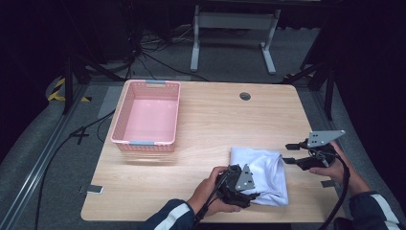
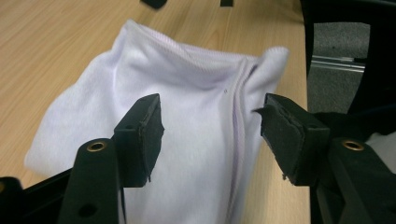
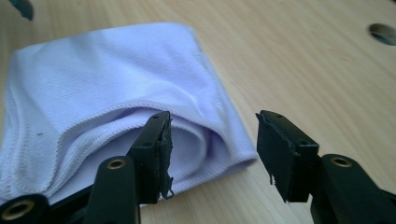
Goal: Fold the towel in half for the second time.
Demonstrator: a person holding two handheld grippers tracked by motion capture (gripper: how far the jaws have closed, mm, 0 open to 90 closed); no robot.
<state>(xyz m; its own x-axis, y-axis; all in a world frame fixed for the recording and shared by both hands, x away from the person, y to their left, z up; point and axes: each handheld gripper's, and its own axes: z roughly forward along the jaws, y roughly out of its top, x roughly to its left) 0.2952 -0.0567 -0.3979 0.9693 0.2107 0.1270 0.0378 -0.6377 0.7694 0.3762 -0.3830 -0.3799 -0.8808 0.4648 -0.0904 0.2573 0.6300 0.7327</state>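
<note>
Wooden table (image 1: 206, 120) in a dark room, grey floor and a white desk frame (image 1: 234, 28) along the upper edge of the high view.

Status of work, judged from the layout:
- White cloth (image 1: 263, 175), folded into a compact rectangle, lying flat at lower centre-right of the high view, near the front edge of the table.
- Pink basket (image 1: 125, 115) at upper left of the table, empty, well apart from the cloth.
- Folding apparently complete; transfer to the basket not yet done, if that is the aim.

Gripper state:
- Left gripper (image 1: 251, 194) at the lower left edge of the cloth. Jaws apart in the left gripper view, cloth (image 2: 196, 116) between them, pads (image 2: 149, 135) not pressing on it.
- Right gripper (image 1: 289, 153) just beside the right edge of the cloth, over bare wood. Jaws apart in the right gripper view, 1 pad (image 3: 161, 154) in front of the layered edge of the cloth (image 3: 93, 88), nothing clamped.

Remaining, as a judgement: re-grip of the folded cloth by 1 or 2 grippers, lift, carry toward upper left, release into the basket.
</note>
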